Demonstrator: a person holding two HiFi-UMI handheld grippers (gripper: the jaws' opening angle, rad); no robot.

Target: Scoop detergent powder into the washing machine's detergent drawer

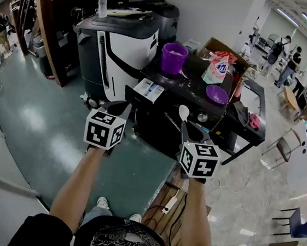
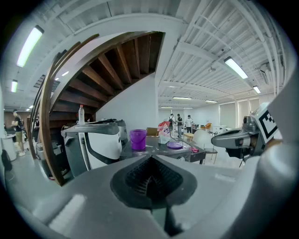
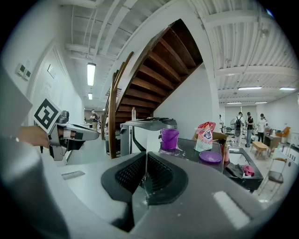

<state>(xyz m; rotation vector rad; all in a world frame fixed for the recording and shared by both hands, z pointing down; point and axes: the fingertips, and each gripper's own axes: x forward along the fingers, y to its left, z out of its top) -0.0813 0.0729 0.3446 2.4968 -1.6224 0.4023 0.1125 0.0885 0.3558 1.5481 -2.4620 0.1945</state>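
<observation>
A black washing machine stands ahead of me, its white detergent drawer pulled open at the front left. On its top sit a purple bucket, a detergent bag and a purple bowl. My right gripper is shut on the handle of a white spoon, held in the air short of the machine; the spoon rises between its jaws. My left gripper hangs shut and holds nothing, just before the drawer. The bucket and bag lie beyond it.
A grey and white machine with a bottle on top stands left of the washer. A wooden staircase rises at the far left. A power strip lies on the floor by my feet. People stand at the back right.
</observation>
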